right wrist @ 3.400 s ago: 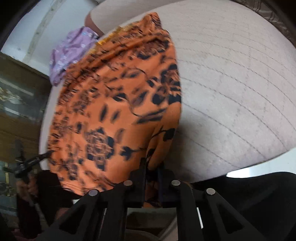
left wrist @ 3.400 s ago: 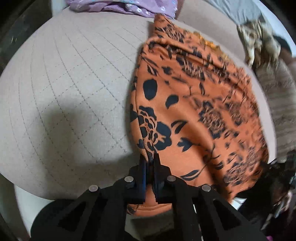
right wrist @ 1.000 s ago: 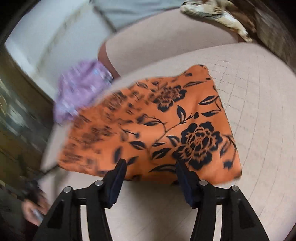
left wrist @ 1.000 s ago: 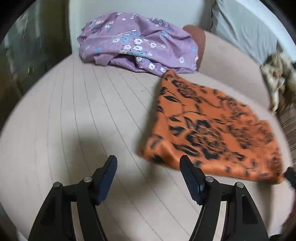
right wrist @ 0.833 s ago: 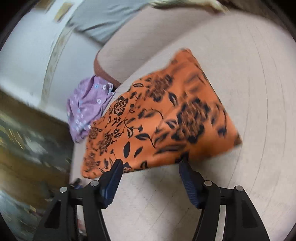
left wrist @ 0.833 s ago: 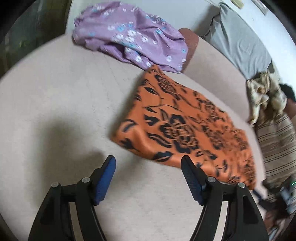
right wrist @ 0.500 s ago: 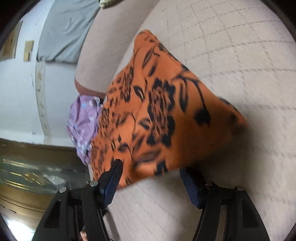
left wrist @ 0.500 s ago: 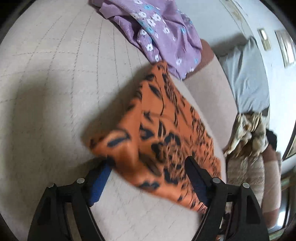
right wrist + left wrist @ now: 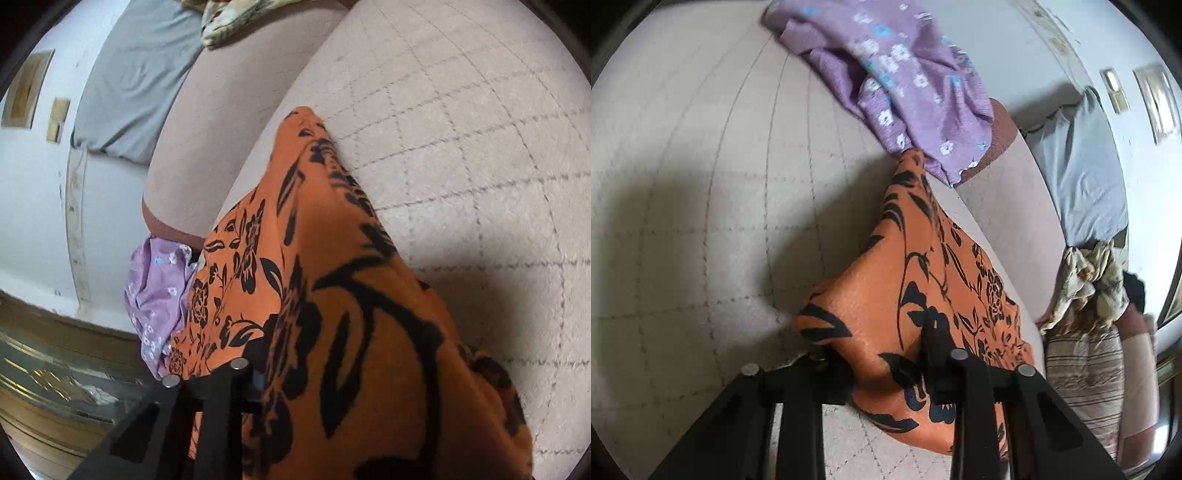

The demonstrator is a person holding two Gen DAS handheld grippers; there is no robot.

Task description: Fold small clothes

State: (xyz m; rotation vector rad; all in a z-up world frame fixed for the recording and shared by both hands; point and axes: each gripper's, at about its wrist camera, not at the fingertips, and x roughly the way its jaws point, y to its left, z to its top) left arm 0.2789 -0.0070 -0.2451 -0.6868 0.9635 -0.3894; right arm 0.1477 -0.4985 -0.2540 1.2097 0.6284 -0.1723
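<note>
An orange cloth with black flowers (image 9: 923, 280) lies folded on the beige quilted sofa seat (image 9: 701, 206). My left gripper (image 9: 882, 354) is open, with its jaws on either side of the cloth's near corner, which bulges up between them. In the right wrist view the same cloth (image 9: 369, 350) fills the middle and drapes over my right gripper (image 9: 332, 376). Only its left finger (image 9: 255, 369) shows, so the jaw gap is hidden.
A purple flowered garment (image 9: 901, 81) lies bunched at the far end of the seat; it also shows in the right wrist view (image 9: 155, 295). A grey pillow (image 9: 1082, 173), a crumpled cream cloth (image 9: 1089, 280) and a striped cushion (image 9: 1082, 373) lie along the sofa's backrest.
Both grippers let go of the cloth, opened and pulled back, then moved forward again. Now each is pushed in at a near corner of the folded cloth.
</note>
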